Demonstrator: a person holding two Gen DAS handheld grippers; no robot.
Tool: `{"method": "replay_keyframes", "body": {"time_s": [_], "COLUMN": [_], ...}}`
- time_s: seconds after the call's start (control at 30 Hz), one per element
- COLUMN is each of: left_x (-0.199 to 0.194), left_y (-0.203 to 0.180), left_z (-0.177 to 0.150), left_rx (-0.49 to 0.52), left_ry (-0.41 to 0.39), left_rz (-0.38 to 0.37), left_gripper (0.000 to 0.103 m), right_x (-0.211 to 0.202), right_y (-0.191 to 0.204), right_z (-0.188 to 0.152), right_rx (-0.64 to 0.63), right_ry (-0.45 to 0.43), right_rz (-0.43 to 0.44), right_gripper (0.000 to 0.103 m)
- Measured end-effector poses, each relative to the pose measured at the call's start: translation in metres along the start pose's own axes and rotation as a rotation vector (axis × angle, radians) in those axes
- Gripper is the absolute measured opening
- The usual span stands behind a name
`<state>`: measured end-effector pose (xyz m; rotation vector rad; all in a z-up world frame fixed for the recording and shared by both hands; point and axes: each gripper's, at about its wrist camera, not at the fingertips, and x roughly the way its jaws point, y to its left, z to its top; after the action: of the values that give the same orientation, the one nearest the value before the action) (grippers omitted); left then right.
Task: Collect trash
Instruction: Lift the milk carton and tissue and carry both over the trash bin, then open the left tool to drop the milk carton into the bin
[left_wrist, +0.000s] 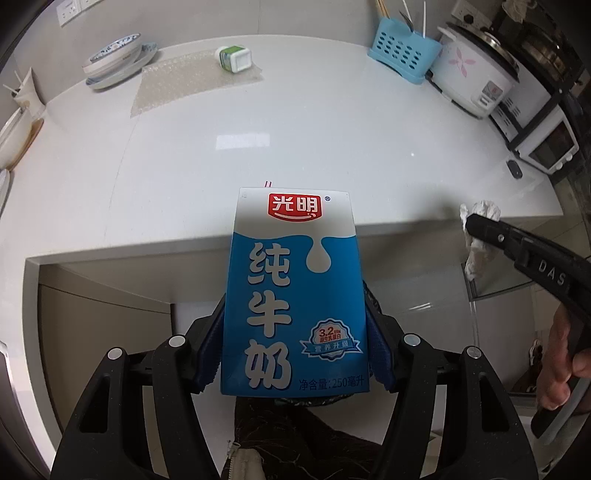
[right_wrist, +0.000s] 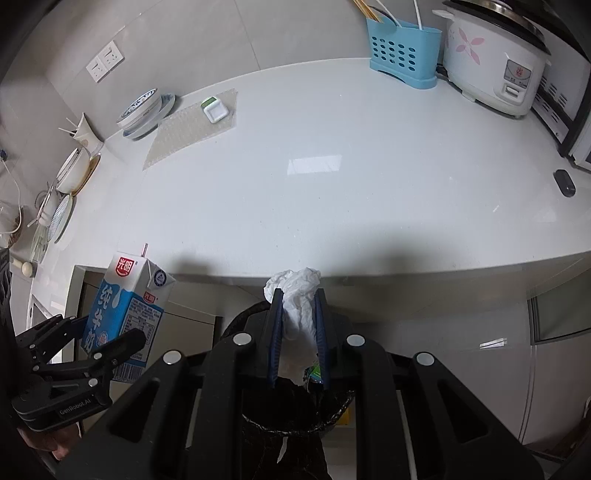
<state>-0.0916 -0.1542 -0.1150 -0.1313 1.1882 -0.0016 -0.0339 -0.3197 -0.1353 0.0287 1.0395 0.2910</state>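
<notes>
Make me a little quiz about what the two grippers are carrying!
1. True or false: the left gripper holds a blue milk carton.
2. What does the right gripper hold? A) a spoon B) a crumpled white tissue C) a bowl
3. Fill in: below the right gripper is a bin lined with a black ____.

Key: 1 true. 2 B. 3 bag.

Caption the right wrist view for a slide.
Right gripper clamps crumpled tissue above the black-lined bin; left gripper holds milk carton.
</notes>
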Motion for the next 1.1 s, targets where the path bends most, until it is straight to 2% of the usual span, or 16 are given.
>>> {"method": "replay_keyframes", "body": {"time_s": [0.2,0.37,0.57,0.97,1.1], "left_x": [0.015,0.034,0.061,0.105,0.116], "left_y": [0.001,0.005,0.004,0.01,0.011], "left_z": [-0.025,-0.045,-0.066,-0.09,-0.086], "left_rx": [-0.006,-0.019,-0.012,-0.015,-0.014], "left_ry": [0.038,0.054,0.074,0.113,0.122], "left_rz": [-0.004,-0.046,-0.036,-0.03,-0.024], "left_gripper": [0.063,0.063,0.063,0.063,0.063], "right_x": [0.0,0.012,0.034,0.073,0.082], "right_y": [-0.007,-0.009,-0.012,-0.024,-0.027], "right_z": [-0.02,-0.043,-0.07,-0.102,-0.107], "right_rx": [0.004,0.003,-0.004,0.018,0.026], "right_ry": [0.015,0.057,0.107,0.198,0.22], "right_rz": [0.009,0.017,0.002,-0.017,-0.02], "right_gripper": [0.015,0.015,0.015,0.015,0.015]}}
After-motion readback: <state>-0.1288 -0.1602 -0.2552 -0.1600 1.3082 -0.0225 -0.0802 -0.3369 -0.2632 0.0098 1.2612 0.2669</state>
